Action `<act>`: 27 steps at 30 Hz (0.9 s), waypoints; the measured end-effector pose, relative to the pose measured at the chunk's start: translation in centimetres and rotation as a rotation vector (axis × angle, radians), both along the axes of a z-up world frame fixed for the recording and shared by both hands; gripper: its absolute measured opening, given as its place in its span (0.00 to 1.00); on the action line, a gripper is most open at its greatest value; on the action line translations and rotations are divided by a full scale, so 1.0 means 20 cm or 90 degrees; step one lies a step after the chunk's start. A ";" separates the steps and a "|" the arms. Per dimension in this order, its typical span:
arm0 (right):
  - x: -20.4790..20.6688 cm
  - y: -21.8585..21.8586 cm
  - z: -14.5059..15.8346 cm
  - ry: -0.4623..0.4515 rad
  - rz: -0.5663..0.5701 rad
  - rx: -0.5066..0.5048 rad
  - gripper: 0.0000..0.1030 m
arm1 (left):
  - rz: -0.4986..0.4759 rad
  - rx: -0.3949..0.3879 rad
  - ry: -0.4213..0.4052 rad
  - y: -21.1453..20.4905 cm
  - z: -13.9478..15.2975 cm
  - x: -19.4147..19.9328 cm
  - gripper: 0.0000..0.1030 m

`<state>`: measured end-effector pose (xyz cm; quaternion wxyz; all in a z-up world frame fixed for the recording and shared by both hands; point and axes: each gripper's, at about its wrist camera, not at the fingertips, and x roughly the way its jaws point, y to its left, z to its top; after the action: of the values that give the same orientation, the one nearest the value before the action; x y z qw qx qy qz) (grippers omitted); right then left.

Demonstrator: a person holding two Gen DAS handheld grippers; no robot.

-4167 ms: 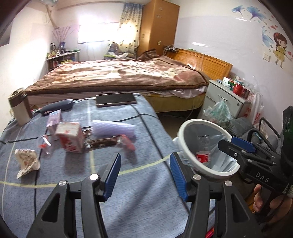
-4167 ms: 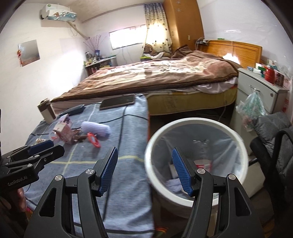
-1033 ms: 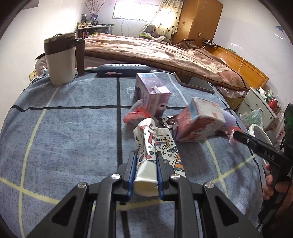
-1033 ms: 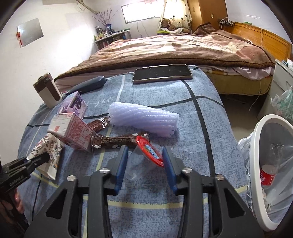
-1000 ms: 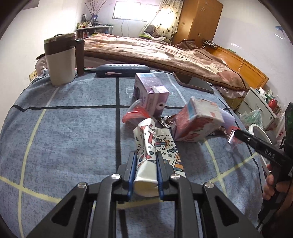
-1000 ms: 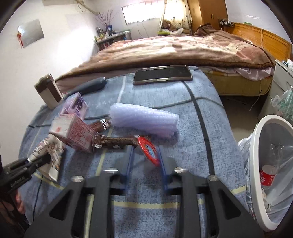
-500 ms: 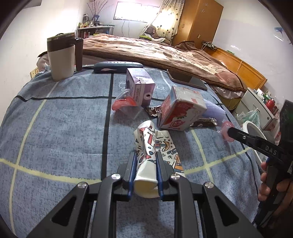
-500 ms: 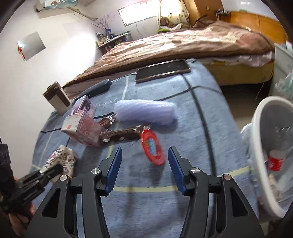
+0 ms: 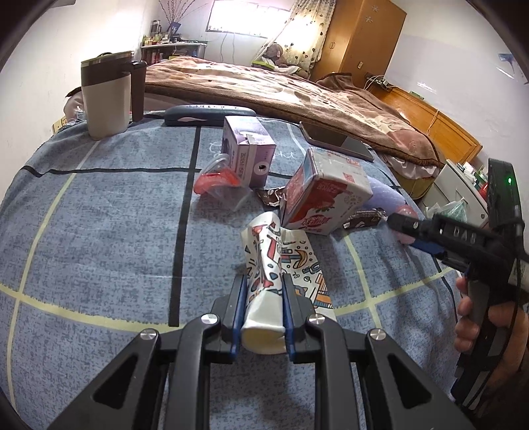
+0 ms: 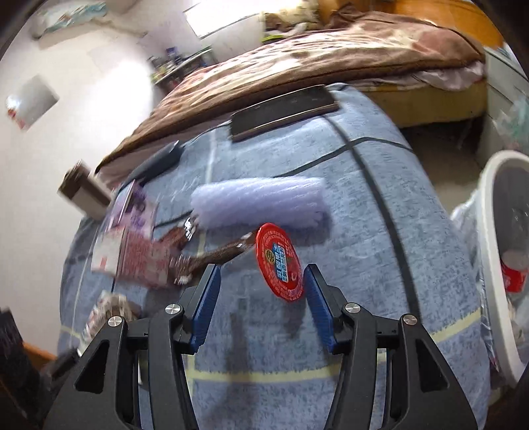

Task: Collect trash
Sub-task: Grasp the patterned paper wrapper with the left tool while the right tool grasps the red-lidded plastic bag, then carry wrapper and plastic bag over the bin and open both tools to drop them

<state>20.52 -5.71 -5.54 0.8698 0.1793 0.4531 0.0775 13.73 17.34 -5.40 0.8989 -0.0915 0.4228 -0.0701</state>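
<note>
now | left claw (image 9: 263, 306) clamped on paper cup (image 9: 264, 291) | right claw (image 10: 259, 299) just opened, red-lidded cup (image 10: 279, 263) between

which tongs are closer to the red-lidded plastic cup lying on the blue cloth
Right. The right tongs stand open right at the red-lidded cup, its lid between their tips. The left tongs are farther off, shut on the crumpled paper cup.

Daylight floods from a blown-out window (image 9: 251, 16) at the far wall, leaving the room bright and shadows soft. The left wrist view is sharp; the right wrist view smears with motion blur, worst at left. Fisheye bending curves both frames, with dark vignetted corners.
</note>
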 end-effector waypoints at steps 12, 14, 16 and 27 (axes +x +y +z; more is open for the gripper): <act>0.03 0.01 -0.03 0.003 -0.001 -0.003 0.52 | -0.001 -0.008 0.010 -0.01 -0.02 0.01 0.21; 0.01 0.01 -0.02 -0.004 0.011 -0.011 0.47 | -0.002 -0.006 0.008 -0.02 -0.02 0.01 0.21; -0.01 0.01 -0.02 -0.011 0.026 -0.020 0.43 | 0.000 -0.005 0.005 -0.03 -0.01 0.00 0.21; -0.11 -0.05 0.03 -0.038 0.047 -0.012 0.35 | -0.019 0.001 -0.020 -0.12 0.08 -0.08 0.20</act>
<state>18.28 -6.61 -4.87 0.8811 0.1518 0.4341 0.1104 12.22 14.84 -3.87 0.9044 -0.0831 0.4098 -0.0848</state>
